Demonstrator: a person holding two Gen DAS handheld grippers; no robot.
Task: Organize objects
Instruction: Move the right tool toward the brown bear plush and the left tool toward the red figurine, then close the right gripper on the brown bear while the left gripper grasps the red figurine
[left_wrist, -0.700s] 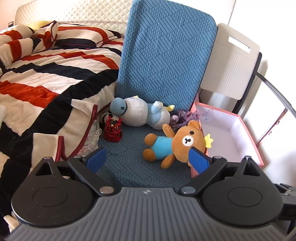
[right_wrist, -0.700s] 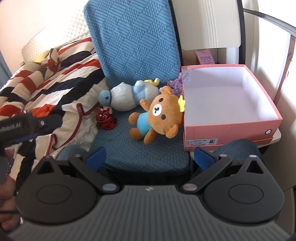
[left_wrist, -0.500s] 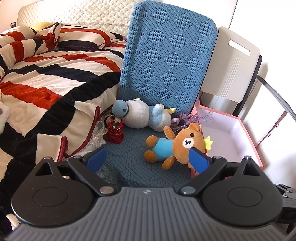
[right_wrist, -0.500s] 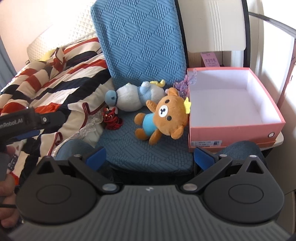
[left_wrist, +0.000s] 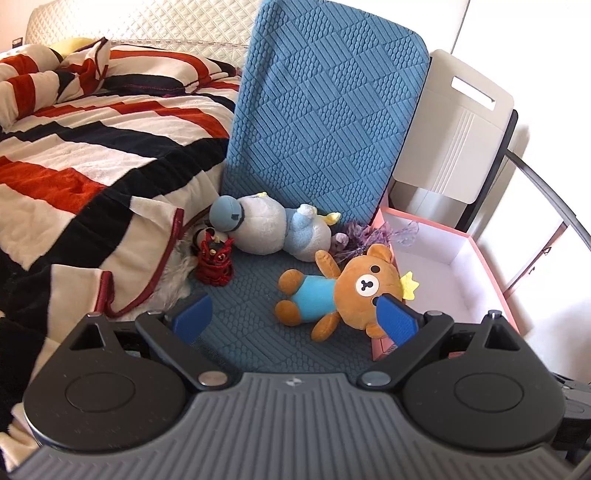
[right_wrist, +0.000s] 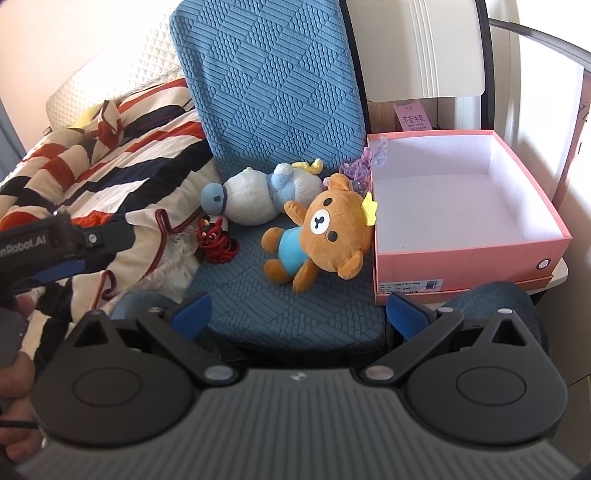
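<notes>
On the blue chair seat (left_wrist: 251, 325) (right_wrist: 306, 306) lie a brown teddy bear in a blue shirt (left_wrist: 332, 291) (right_wrist: 317, 236), a white and pale-blue plush toy (left_wrist: 273, 229) (right_wrist: 258, 195), a small red figurine (left_wrist: 214, 262) (right_wrist: 216, 242) and a purple tinsel piece (left_wrist: 356, 240) (right_wrist: 360, 170). An open pink box (left_wrist: 491, 273) (right_wrist: 469, 254) stands right of the seat, white inside. My left gripper (left_wrist: 293, 317) is open above the seat's front, nothing between its fingers. My right gripper (right_wrist: 299, 312) is open too, hovering before the seat edge. The left gripper's body (right_wrist: 55, 240) shows at the right wrist view's left.
A red, white and black striped blanket (left_wrist: 85, 162) (right_wrist: 110, 147) covers the bed on the left and spills against the seat. The chair's blue backrest (left_wrist: 321, 110) rises behind the toys. A white folding chair (left_wrist: 454, 133) stands behind the box. A hand (right_wrist: 14, 406) is at lower left.
Both views have shifted slightly: the toys and box sit a little further right in the frames now, and the right wrist camera has drawn back a bit. No toy has moved.
</notes>
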